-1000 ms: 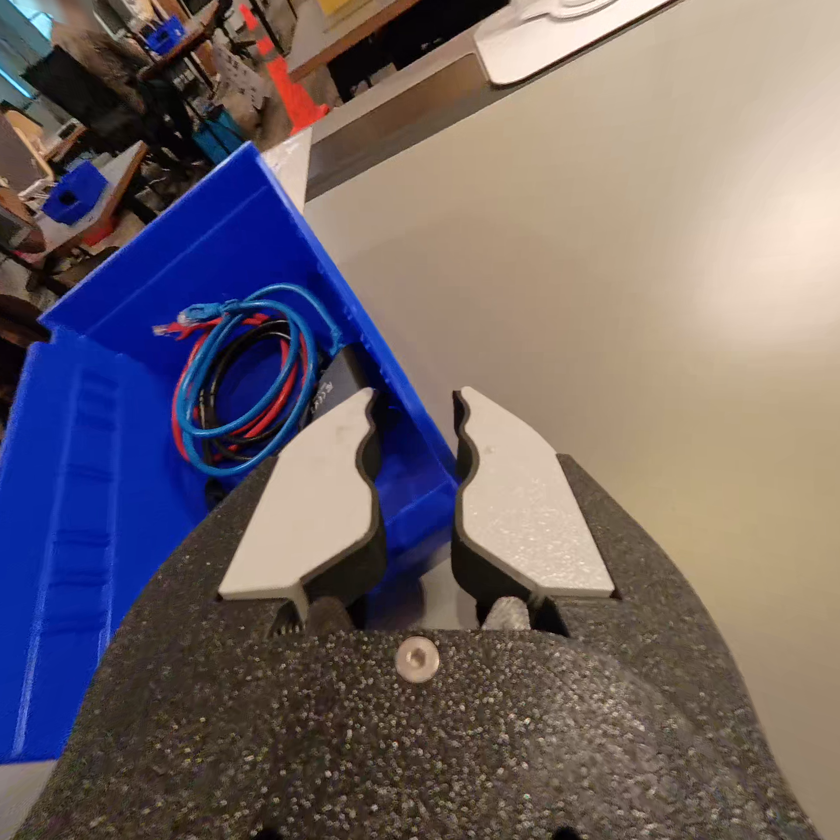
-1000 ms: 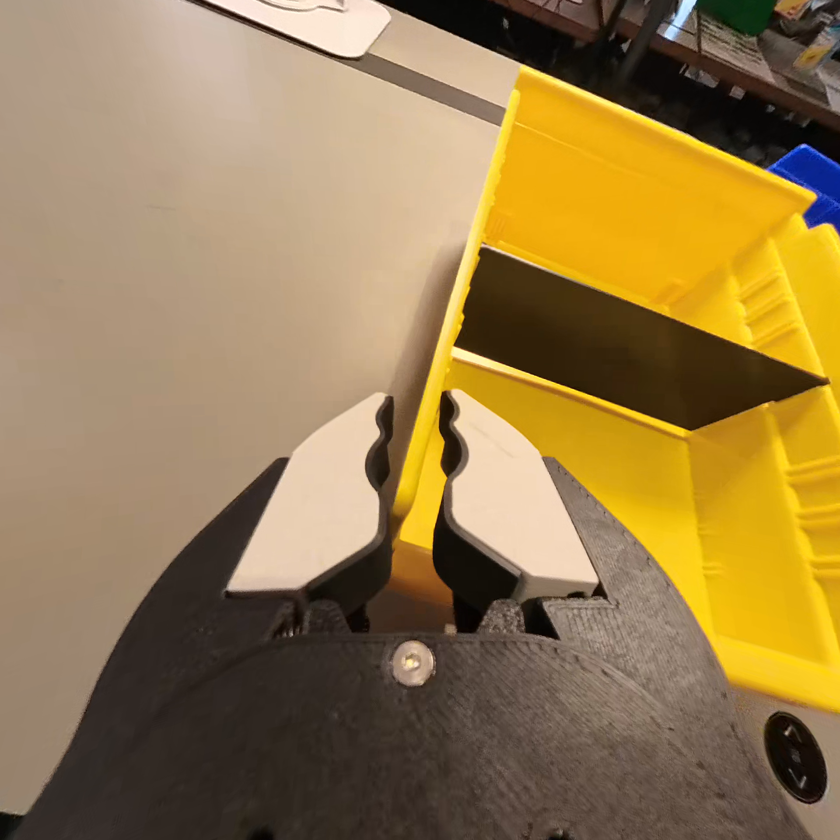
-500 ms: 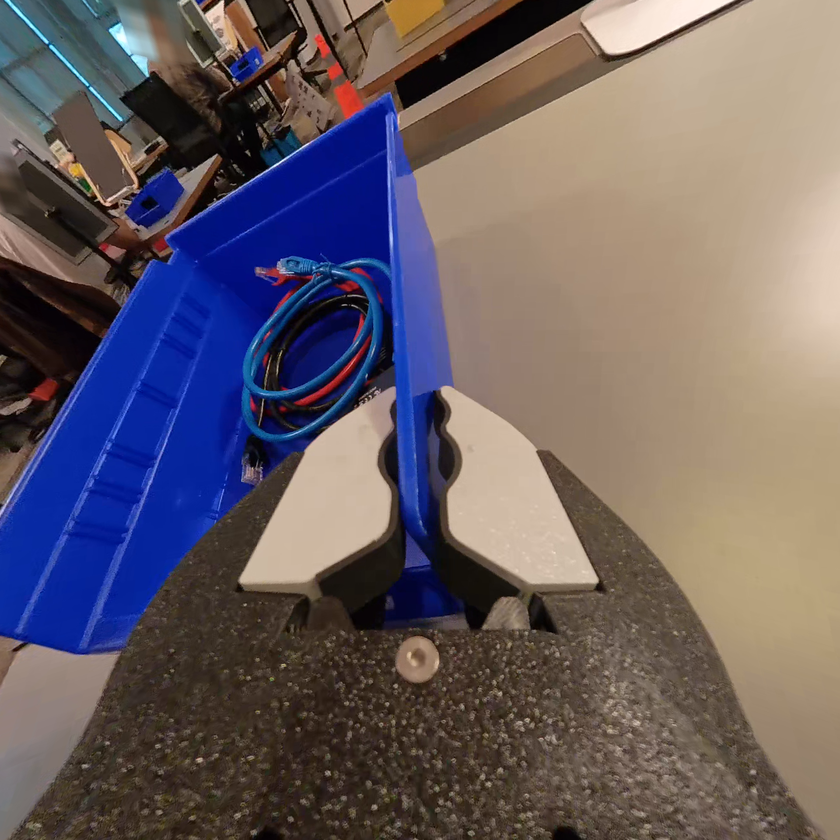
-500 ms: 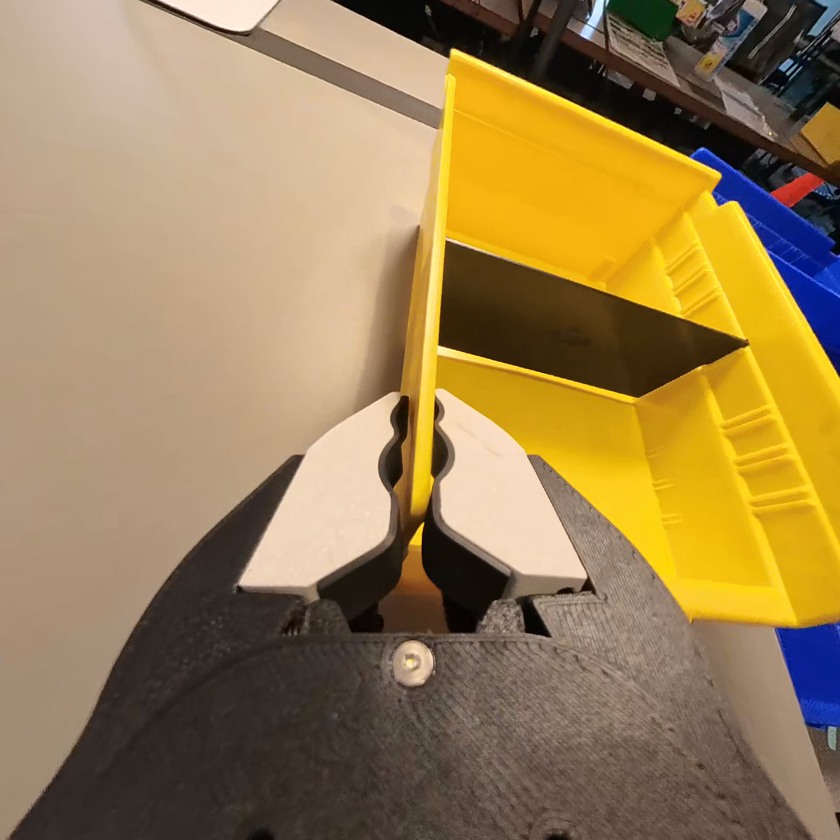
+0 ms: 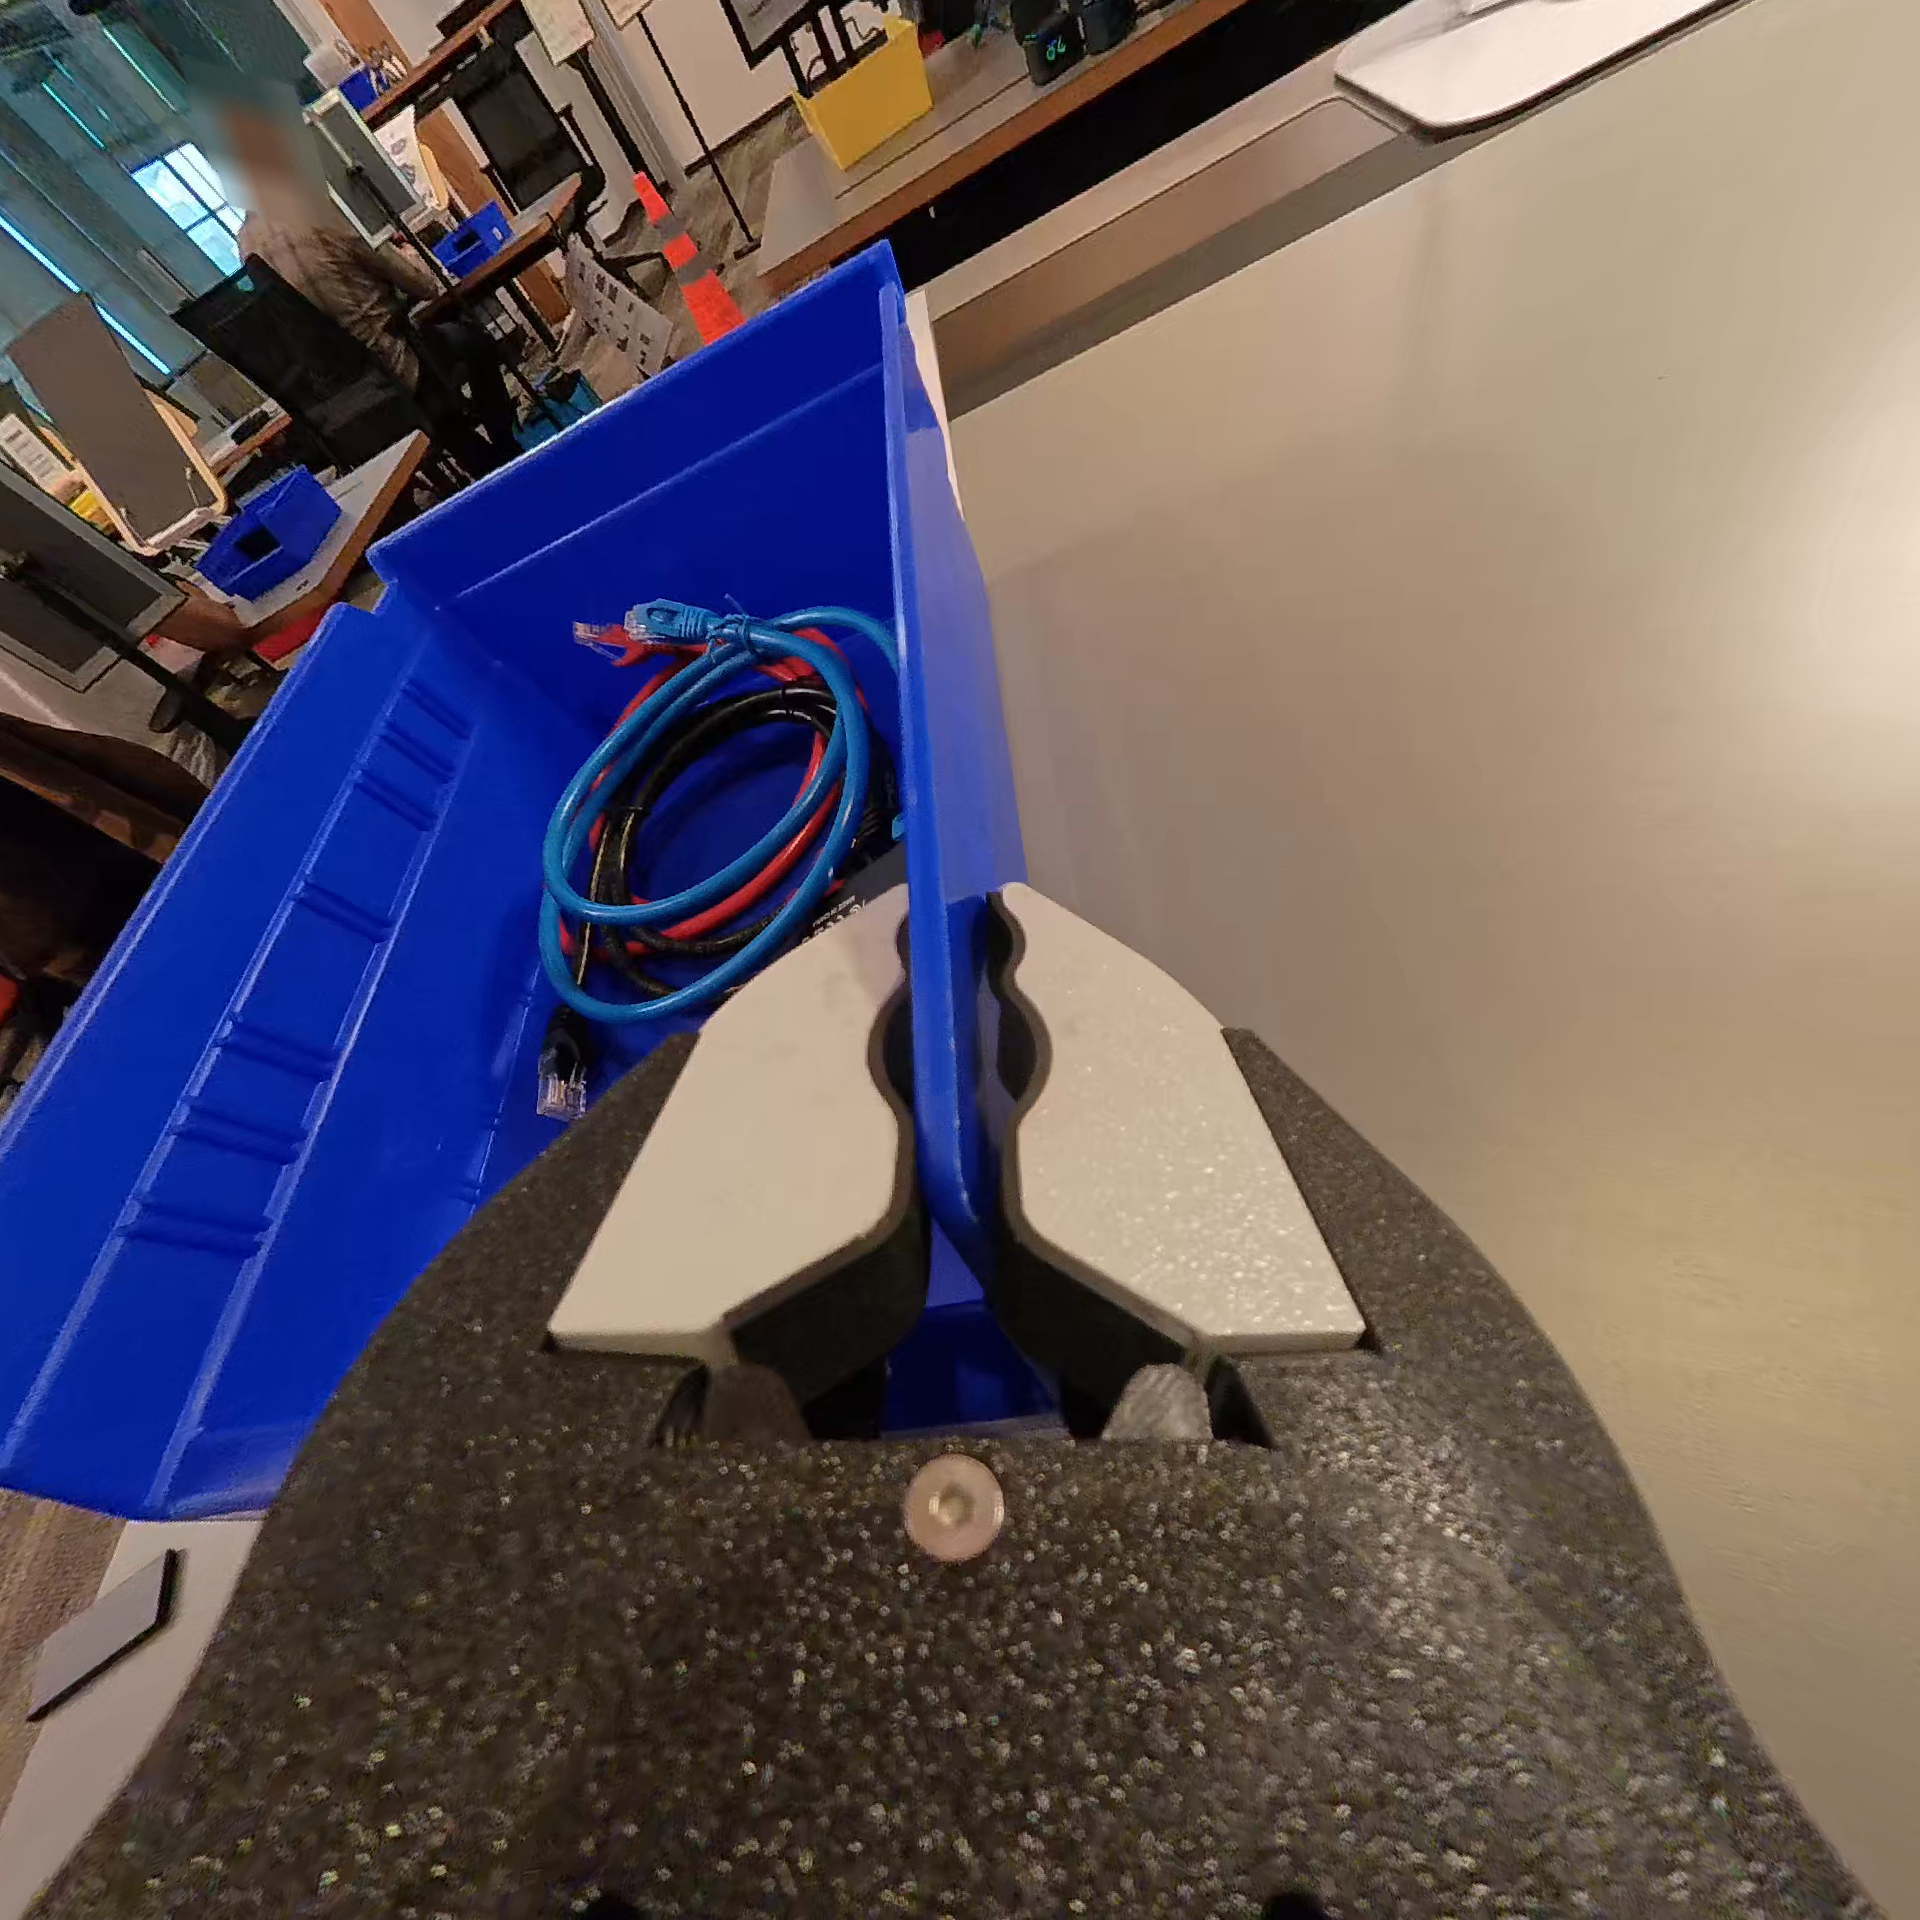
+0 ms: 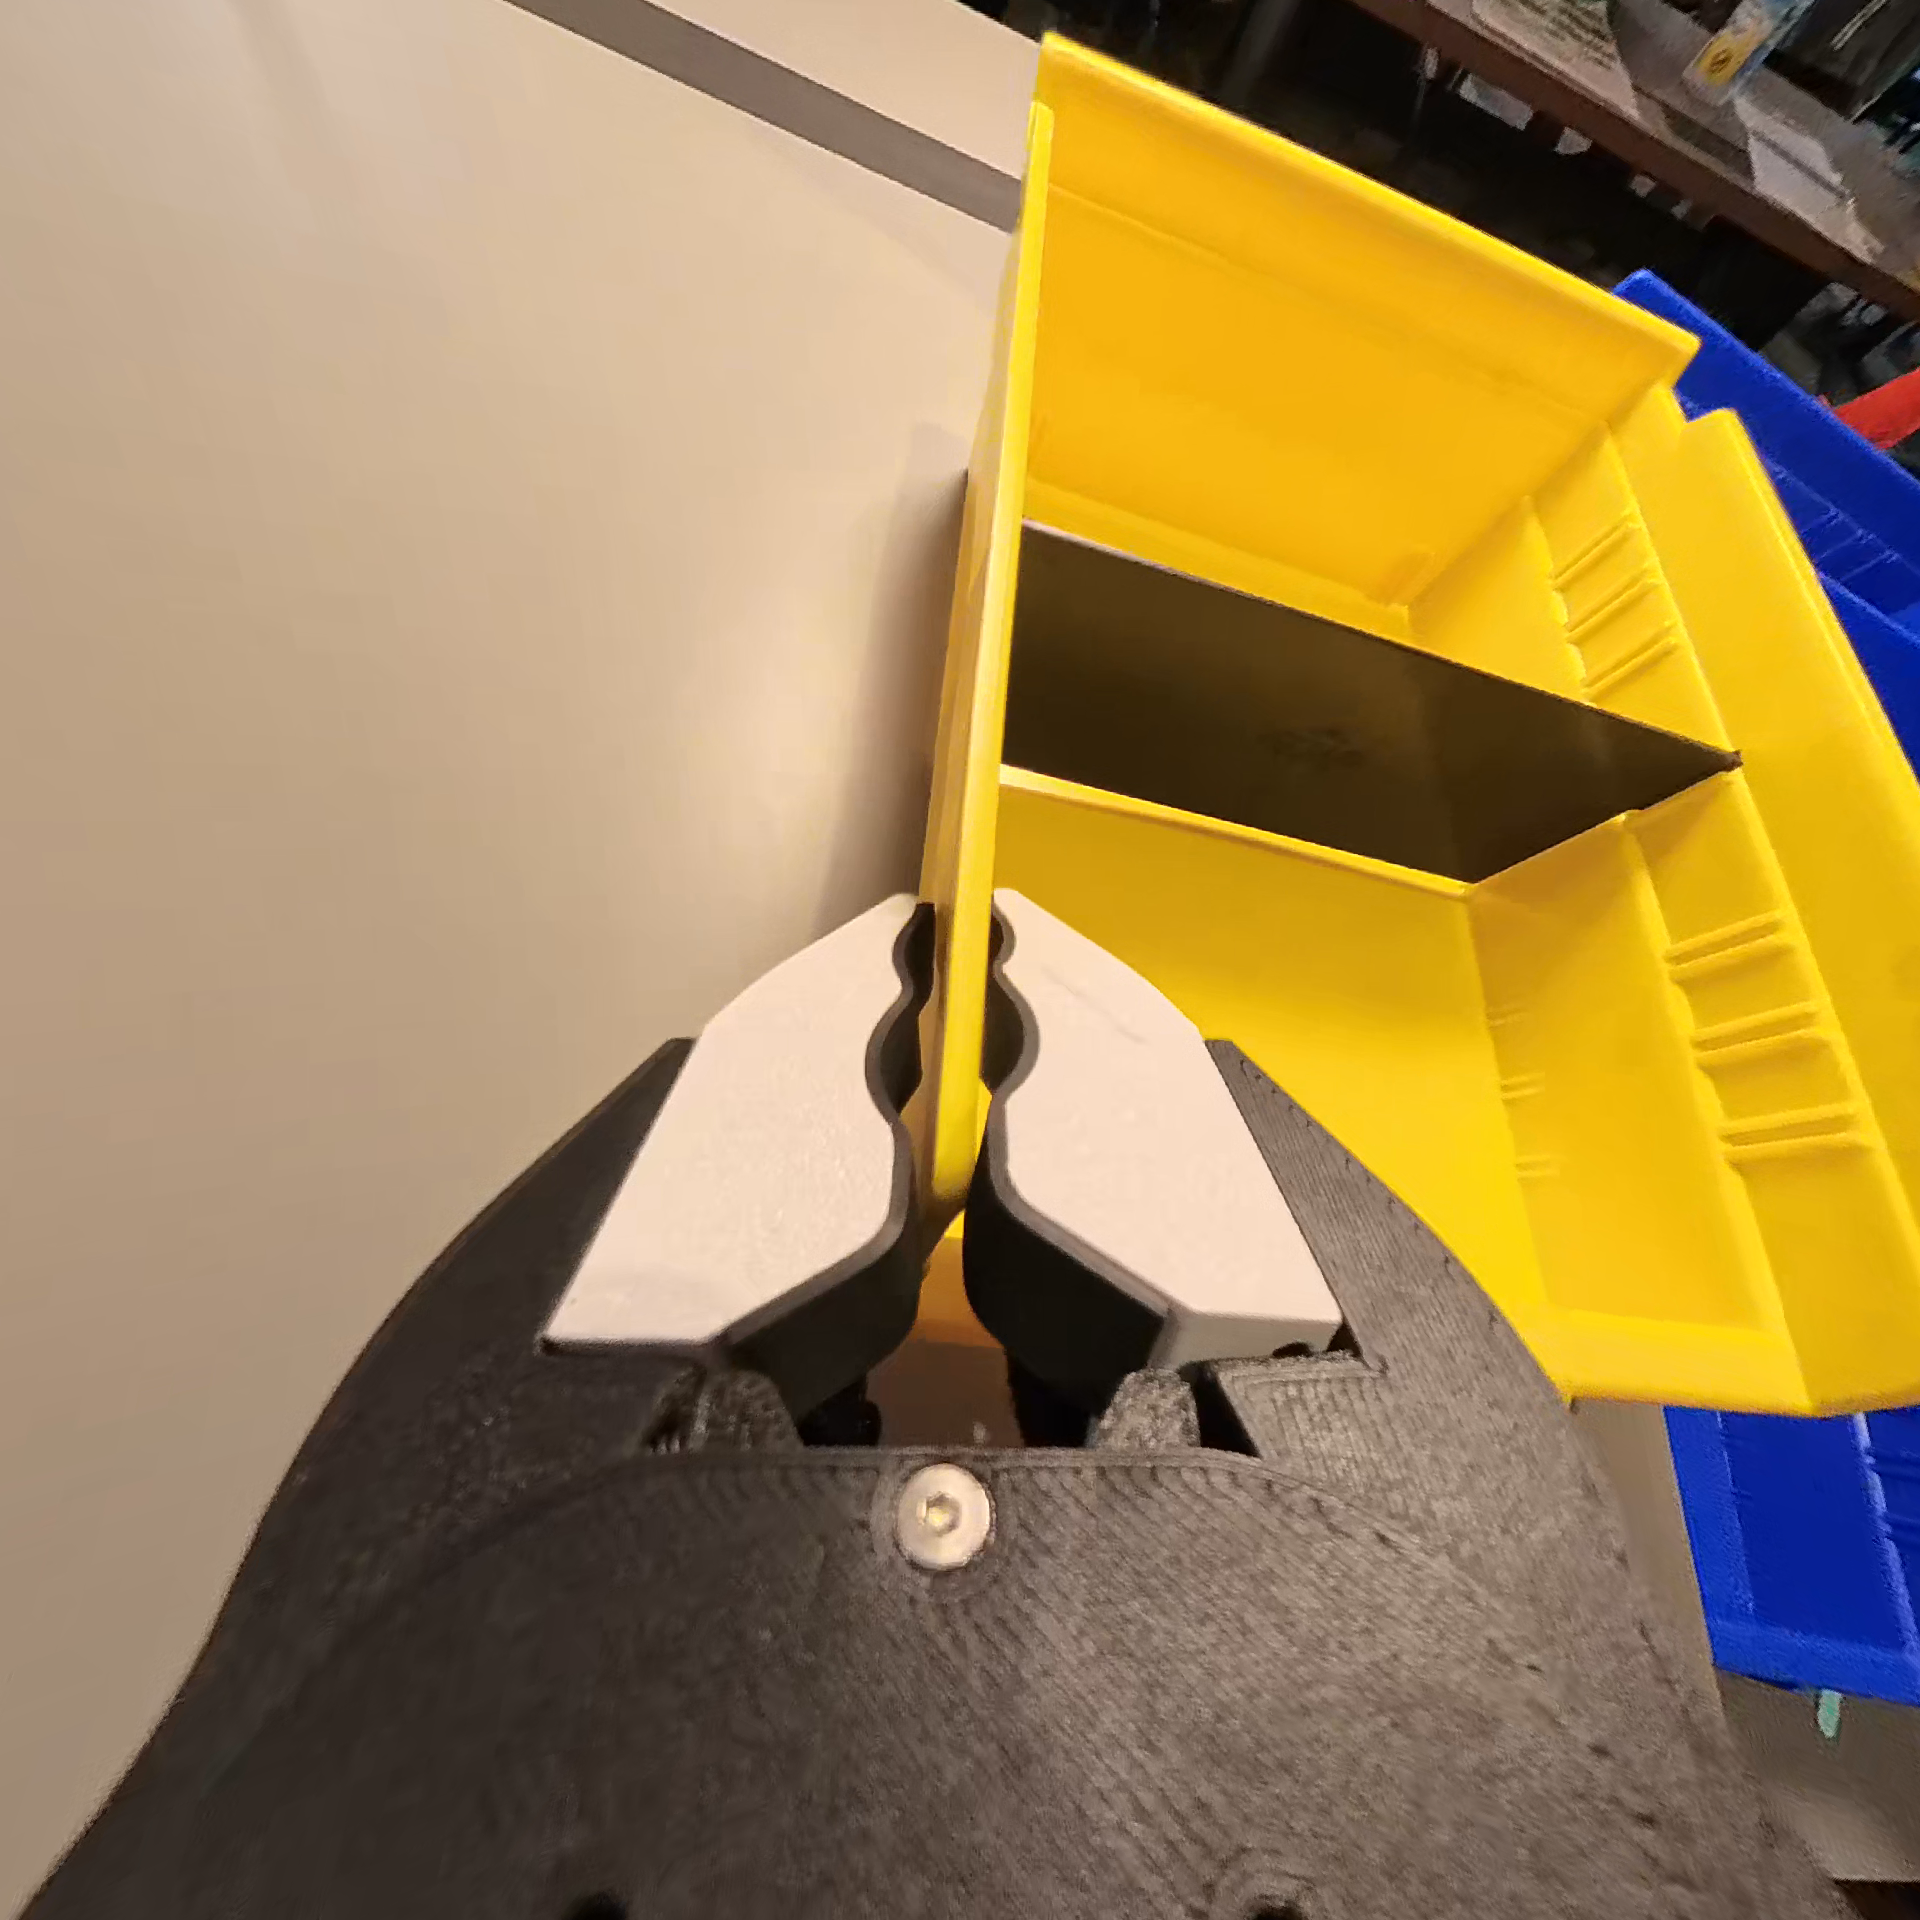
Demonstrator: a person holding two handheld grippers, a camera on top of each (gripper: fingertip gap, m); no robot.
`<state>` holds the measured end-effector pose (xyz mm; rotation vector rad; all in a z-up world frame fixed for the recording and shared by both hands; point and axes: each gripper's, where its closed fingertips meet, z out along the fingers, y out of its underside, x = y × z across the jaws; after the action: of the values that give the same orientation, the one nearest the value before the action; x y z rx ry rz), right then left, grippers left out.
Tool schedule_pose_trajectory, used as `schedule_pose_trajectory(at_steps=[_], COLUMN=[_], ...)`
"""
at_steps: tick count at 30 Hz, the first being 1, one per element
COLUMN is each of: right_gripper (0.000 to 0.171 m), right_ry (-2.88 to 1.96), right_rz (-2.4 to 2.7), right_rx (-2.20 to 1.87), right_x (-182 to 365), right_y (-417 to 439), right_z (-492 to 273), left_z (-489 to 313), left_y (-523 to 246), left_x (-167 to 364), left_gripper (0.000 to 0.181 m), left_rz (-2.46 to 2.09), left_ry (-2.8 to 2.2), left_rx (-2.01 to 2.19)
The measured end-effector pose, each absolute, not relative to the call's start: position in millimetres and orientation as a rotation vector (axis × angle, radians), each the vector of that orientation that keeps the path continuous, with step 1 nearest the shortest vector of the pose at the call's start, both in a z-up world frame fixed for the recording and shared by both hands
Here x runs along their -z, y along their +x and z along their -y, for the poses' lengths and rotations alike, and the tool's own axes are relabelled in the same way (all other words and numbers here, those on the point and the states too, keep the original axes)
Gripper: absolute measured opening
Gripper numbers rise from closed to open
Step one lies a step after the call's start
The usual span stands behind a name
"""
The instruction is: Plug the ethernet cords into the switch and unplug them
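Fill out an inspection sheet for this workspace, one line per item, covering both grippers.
Surface: beige table, bare across its middle.
Job's things: coiled blue, red and black ethernet cords lie in the blue bin; a dark device, maybe the switch, lies mostly hidden beside them.
Clutter: yellow bin with a black divider, nothing seen inside; more blue bins beside it.
Grippers: left gripper is shut on the blue bin's side wall; right gripper is shut on the yellow bin's side wall.
Cables: all unplugged, loose plug ends visible.
Surroundings: workshop desks, an orange cone, a seated person.
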<state>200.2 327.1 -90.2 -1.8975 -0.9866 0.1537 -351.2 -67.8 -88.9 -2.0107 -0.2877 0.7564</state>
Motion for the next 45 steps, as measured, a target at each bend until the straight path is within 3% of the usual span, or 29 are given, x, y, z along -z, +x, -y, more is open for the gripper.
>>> schedule_pose_trajectory(at_steps=[38,42,45], right_gripper=[0.006,0.008,0.021], right_ry=[-1.93,-1.931,-1.923], right_rz=[0.88,0.928,0.994], right_rx=[-0.093,-0.057,-0.116], right_x=[90,90,86], right_y=[209,211,211], right_z=[-341,-338,-324], left_z=[73,73,78], left_y=[-373,-371,-361], left_x=[89,90,76], left_gripper=[0.009,0.012,0.027], left_rz=[0.267,0.263,0.243], left_ry=[-2.015,-2.038,-2.012], left_rx=[-0.734,-0.696,-0.649])
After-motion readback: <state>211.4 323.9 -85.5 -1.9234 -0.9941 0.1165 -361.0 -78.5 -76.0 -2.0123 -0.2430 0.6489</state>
